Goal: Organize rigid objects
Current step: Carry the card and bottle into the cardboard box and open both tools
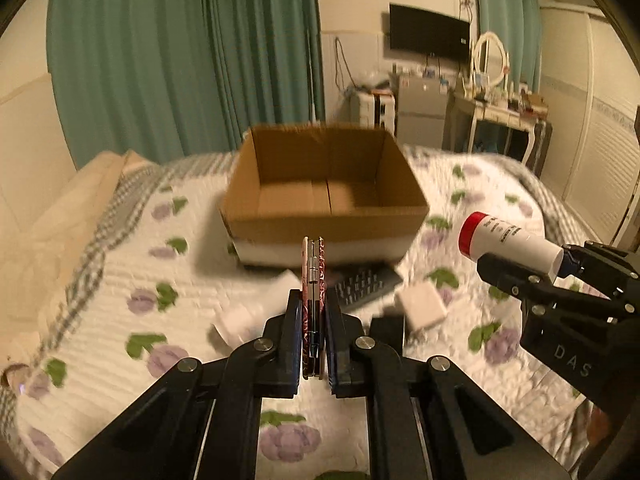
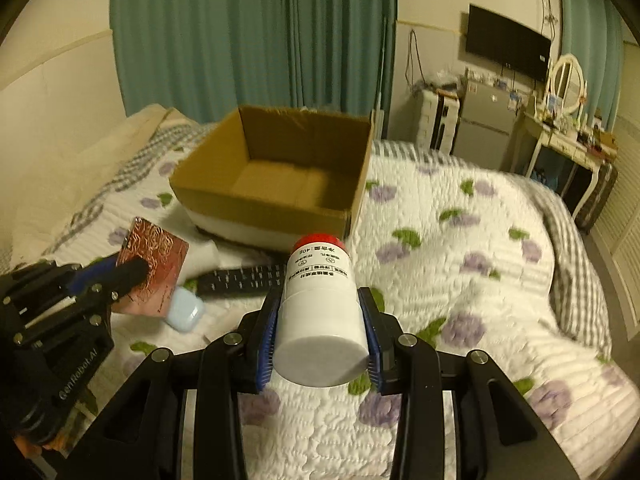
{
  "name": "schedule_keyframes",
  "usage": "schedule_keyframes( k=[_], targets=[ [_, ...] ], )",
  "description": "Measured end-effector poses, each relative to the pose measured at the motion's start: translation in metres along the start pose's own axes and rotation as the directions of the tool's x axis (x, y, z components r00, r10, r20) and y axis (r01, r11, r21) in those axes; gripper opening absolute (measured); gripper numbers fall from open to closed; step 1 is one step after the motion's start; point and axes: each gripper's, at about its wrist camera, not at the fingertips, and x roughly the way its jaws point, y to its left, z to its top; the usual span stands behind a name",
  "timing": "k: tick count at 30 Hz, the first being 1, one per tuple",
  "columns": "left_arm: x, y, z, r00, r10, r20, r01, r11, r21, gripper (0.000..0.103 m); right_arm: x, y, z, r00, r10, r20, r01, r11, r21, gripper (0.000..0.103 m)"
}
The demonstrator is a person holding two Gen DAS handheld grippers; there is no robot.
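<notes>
White quilt with purple flowers, green leaves, grey check border; brown cardboard box, white band along its base; white bottle, red cap, black print on label; flat case reddish-pink with swirly rose pattern, silver hinge; black remote; pale blue small case; white square block; teal curtains; black grippers, blue finger pads; black TV
</notes>
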Motion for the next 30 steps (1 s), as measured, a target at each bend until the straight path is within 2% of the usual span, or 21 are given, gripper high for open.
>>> schedule_keyframes(
  k=[6, 10, 15, 18, 24, 30],
  targets=[
    [-0.003, 0.009, 0.039, 0.998, -0.003, 0.058, 0.003, 1.000, 0.002, 0.010, -0.012, 0.000, 0.040, 0.997, 0.026, 0.077, -0.024, 0.999, -0.024, 0.036],
    [0.010, 0.017, 0.071, 0.997, -0.018, 0.081, 0.020, 1.000, -0.014, 0.010, -0.002, -0.002, 0.071, 0.993, 0.043, 0.107, -0.040, 0.999, -0.029, 0.036],
    [0.047, 0.024, 0.103, 0.997, -0.004, 0.079, 0.006, 1.000, -0.021, 0.010, 0.025, -0.006, 0.106, 0.991, 0.046, 0.127, -0.042, 0.999, -0.033, 0.036],
    [0.078, 0.025, 0.116, 0.999, -0.009, 0.049, 0.010, 1.000, -0.013, 0.010, 0.045, -0.008, 0.118, 0.990, 0.051, 0.131, -0.047, 0.998, -0.033, 0.036],
    [0.130, 0.022, 0.118, 1.000, -0.001, -0.016, 0.002, 1.000, 0.006, 0.010, 0.082, -0.013, 0.124, 0.993, 0.054, 0.109, -0.052, 0.998, -0.024, 0.036],
    [0.161, 0.022, 0.106, 0.998, 0.007, -0.067, -0.006, 1.000, 0.016, 0.010, 0.117, -0.016, 0.116, 0.995, 0.067, 0.078, -0.066, 0.998, -0.009, 0.036]
  ],
)
